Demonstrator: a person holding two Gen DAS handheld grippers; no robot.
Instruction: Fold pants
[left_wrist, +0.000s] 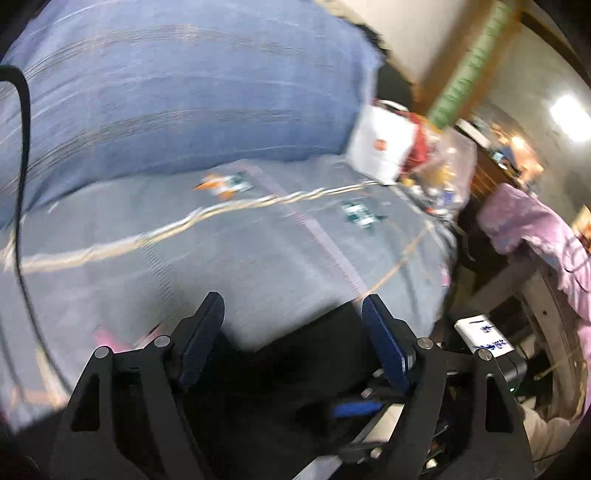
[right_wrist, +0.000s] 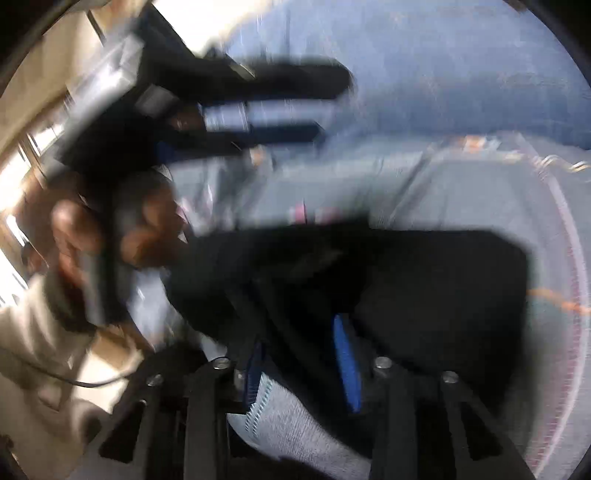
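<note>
The black pants (right_wrist: 424, 280) lie folded on a grey-blue bedspread (left_wrist: 229, 251). In the left wrist view they show as a dark mass (left_wrist: 291, 362) low between and below the fingers. My left gripper (left_wrist: 291, 314) is open and empty above the near edge of the pants. My right gripper (right_wrist: 299, 347) has black cloth running between its blue pads (right_wrist: 345, 362); blur hides whether it pinches the cloth. The left gripper also shows in the right wrist view (right_wrist: 325, 107), above the bed at upper centre.
A large blue pillow or cover (left_wrist: 184, 85) lies at the back of the bed. A white bag (left_wrist: 380, 144) and clutter stand at the bed's right edge. Pink cloth (left_wrist: 535, 229) hangs on a frame to the right. A person's hand (right_wrist: 147, 229) is at left.
</note>
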